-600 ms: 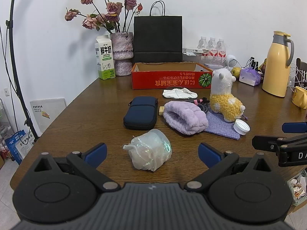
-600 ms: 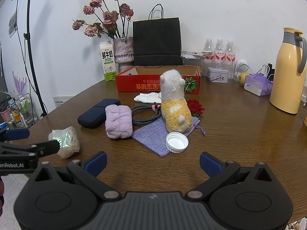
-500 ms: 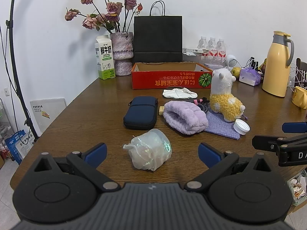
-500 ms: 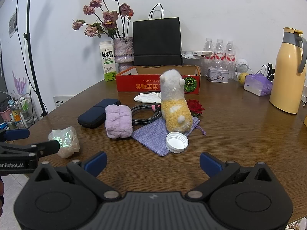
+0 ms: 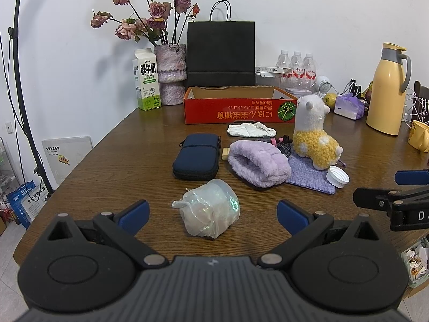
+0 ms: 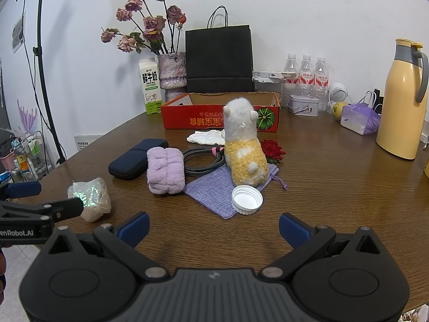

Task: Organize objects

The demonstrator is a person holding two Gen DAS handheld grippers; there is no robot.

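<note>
My left gripper (image 5: 211, 216) is open, its blue pads either side of a shimmery translucent pouch (image 5: 210, 210) without touching it. Beyond lie a navy zip case (image 5: 197, 155), a lilac fluffy towel (image 5: 258, 163), a white cloth (image 5: 250, 130) and a red cardboard box (image 5: 236, 108). My right gripper (image 6: 213, 226) is open over bare wood, just short of a white cap (image 6: 246, 200) on a purple linen bag (image 6: 214, 189). A white-and-yellow alpaca plush (image 6: 245, 147) stands on that bag, with a coiled cable (image 6: 202, 159) and a red rose (image 6: 272, 149) beside it.
At the back of the brown table (image 6: 335, 187) stand a milk carton (image 5: 146, 79), a vase of dried roses (image 5: 171, 73), a black paper bag (image 5: 221, 53), water bottles (image 6: 305, 69) and a small tin (image 6: 304, 104). A yellow thermos (image 6: 402, 102) stands at the right.
</note>
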